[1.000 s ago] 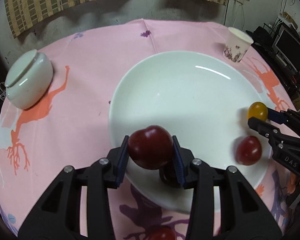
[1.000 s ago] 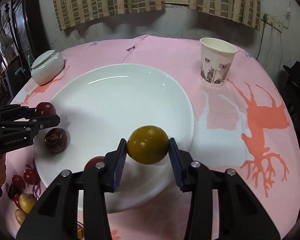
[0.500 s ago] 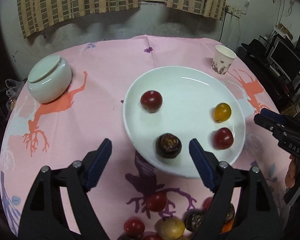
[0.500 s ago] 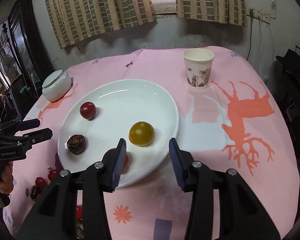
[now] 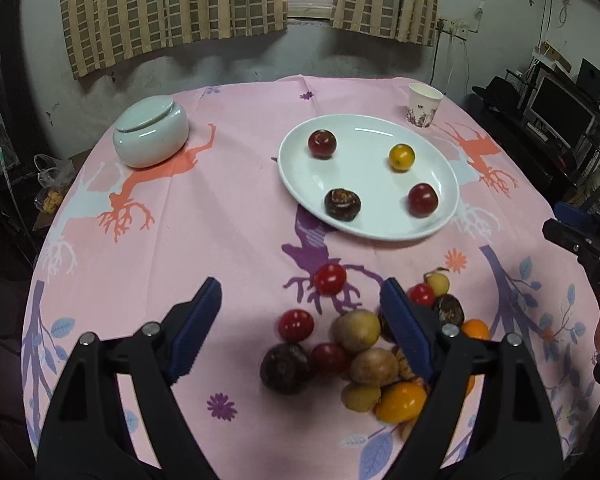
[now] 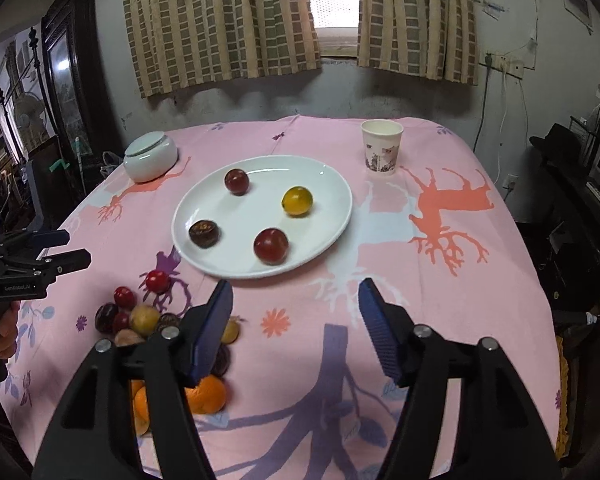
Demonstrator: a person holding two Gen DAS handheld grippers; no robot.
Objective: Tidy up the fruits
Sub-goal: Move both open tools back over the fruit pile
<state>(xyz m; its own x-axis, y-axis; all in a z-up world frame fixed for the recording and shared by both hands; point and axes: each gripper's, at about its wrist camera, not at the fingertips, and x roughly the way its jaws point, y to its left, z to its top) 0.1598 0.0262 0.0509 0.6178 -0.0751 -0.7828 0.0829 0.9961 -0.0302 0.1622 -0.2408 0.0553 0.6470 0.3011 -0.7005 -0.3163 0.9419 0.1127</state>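
A white plate (image 5: 364, 176) (image 6: 260, 212) on the pink tablecloth holds several fruits: a dark red plum (image 5: 322, 143) (image 6: 236, 181), a yellow fruit (image 5: 401, 157) (image 6: 297, 200), a red fruit (image 5: 423, 199) (image 6: 271, 245) and a dark brown one (image 5: 342, 204) (image 6: 204, 233). A loose fruit pile (image 5: 364, 344) (image 6: 140, 316) lies near the table's front edge. My left gripper (image 5: 300, 296) hovers above the pile, jaws opening, nothing between them. My right gripper (image 6: 296, 292) hangs over bare cloth in front of the plate, jaws also opening and empty.
A white lidded bowl (image 5: 151, 131) (image 6: 150, 156) sits at the back left. A paper cup (image 5: 423, 105) (image 6: 381, 146) stands behind the plate on the right. A person's hand holds each gripper at the table's sides. Dark furniture flanks the round table.
The left gripper let go of the dark red plum and the right one of the yellow fruit, both onto the plate. Both then drew back and up, jaws widening.
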